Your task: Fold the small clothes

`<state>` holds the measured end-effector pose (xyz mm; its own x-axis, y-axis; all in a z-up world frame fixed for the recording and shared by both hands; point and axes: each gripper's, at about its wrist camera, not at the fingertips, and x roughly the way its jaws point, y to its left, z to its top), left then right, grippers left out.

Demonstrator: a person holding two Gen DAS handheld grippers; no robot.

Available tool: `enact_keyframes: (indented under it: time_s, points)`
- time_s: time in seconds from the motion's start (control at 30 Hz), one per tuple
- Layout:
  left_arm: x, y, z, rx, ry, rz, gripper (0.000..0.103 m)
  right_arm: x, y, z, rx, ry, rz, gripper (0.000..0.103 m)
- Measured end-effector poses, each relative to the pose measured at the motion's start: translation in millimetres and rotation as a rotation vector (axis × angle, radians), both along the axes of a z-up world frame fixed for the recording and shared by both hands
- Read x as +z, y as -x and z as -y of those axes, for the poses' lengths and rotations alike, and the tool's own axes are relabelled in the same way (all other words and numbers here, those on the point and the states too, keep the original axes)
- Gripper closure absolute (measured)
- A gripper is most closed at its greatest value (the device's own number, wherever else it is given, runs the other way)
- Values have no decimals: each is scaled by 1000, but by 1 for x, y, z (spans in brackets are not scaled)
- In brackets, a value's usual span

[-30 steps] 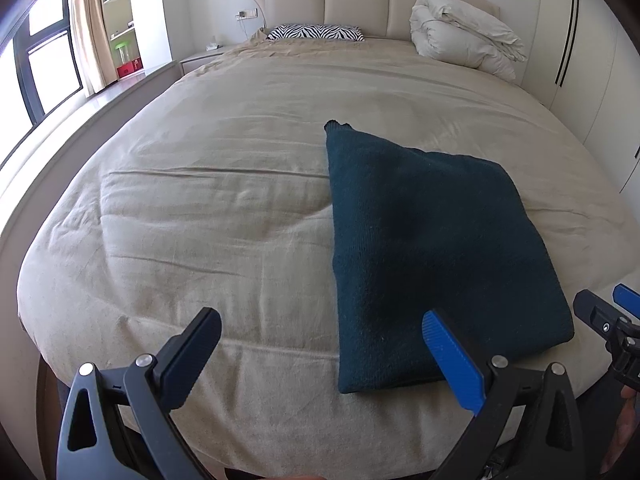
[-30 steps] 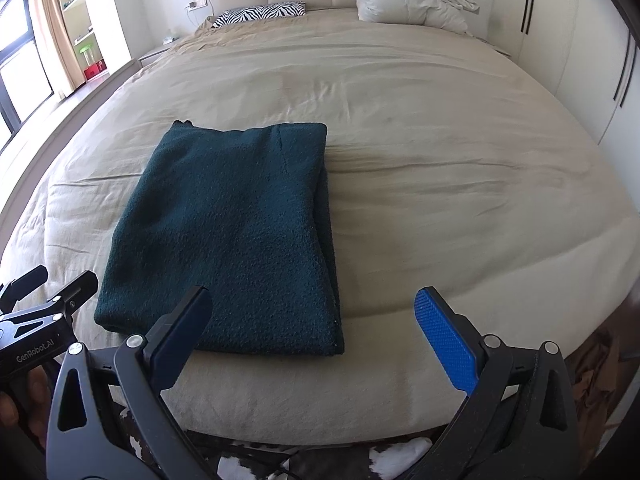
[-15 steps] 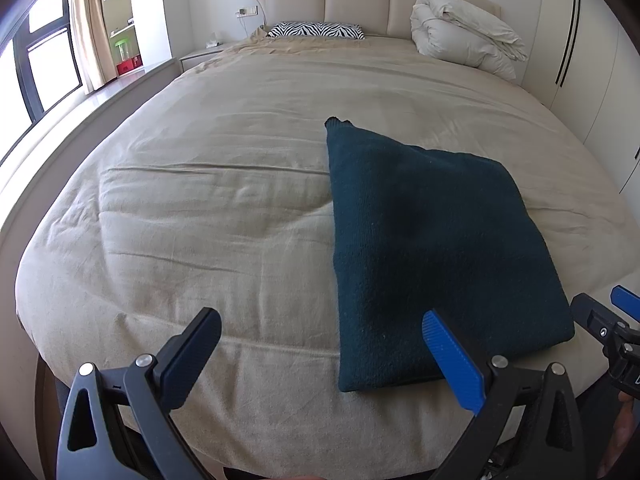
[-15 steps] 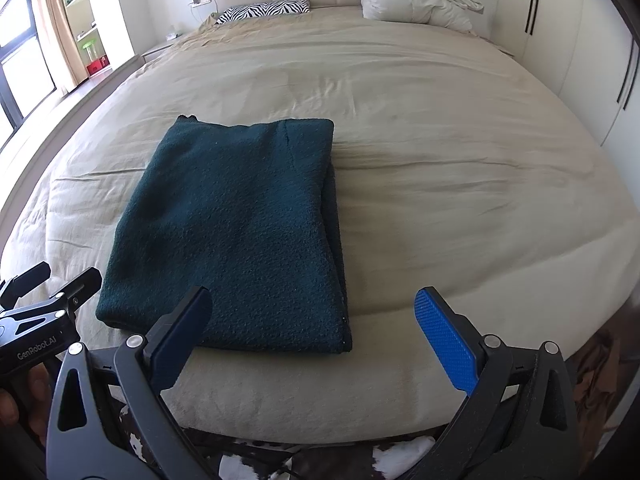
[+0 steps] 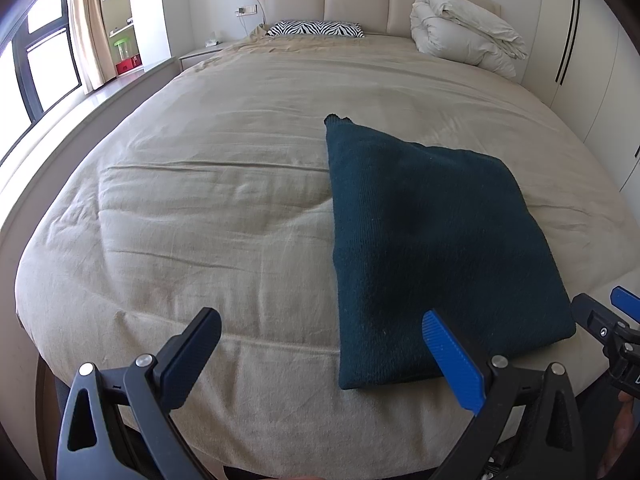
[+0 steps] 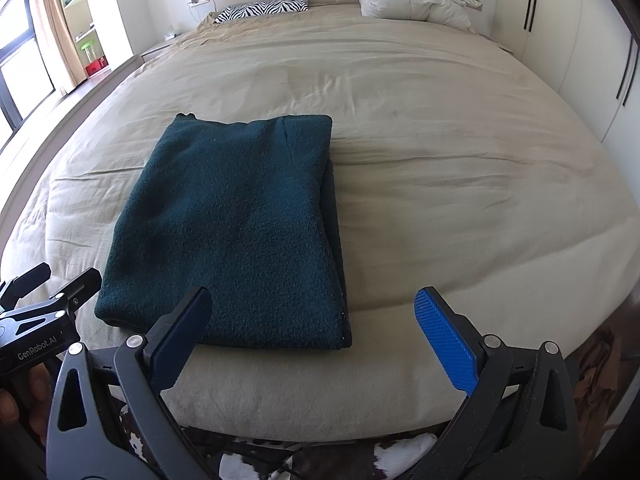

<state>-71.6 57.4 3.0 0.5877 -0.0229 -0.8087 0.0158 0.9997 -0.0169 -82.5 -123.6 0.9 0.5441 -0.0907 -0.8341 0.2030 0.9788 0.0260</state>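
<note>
A dark teal knit garment (image 5: pixel 432 240) lies folded into a flat rectangle on the beige bed cover (image 5: pixel 208 200), near the bed's foot edge. It also shows in the right wrist view (image 6: pixel 236 232). My left gripper (image 5: pixel 320 344) is open and empty, held over the foot edge just left of the garment's near corner. My right gripper (image 6: pixel 312 328) is open and empty, held over the foot edge at the garment's near right corner. Each gripper shows at the edge of the other's view: the right one (image 5: pixel 608 320), the left one (image 6: pixel 44 292).
A zebra-print pillow (image 5: pixel 316 29) and a bundled white duvet (image 5: pixel 464 36) lie at the headboard. White wardrobe doors (image 5: pixel 580 40) stand on the right. A window and shelves (image 5: pixel 120 40) are on the left. A cowhide rug (image 6: pixel 256 460) lies below the bed's foot.
Both grippers have drawn back slightly from the folded garment, and both stay open. The garment has not moved.
</note>
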Motion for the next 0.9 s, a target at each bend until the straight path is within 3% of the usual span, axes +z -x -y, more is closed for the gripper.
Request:
enact_keyframes:
  time_s: [0.9]
  points:
    - [-4,2,0,-3,0,-2,0,-2,2,-2,0,-6,-5,0]
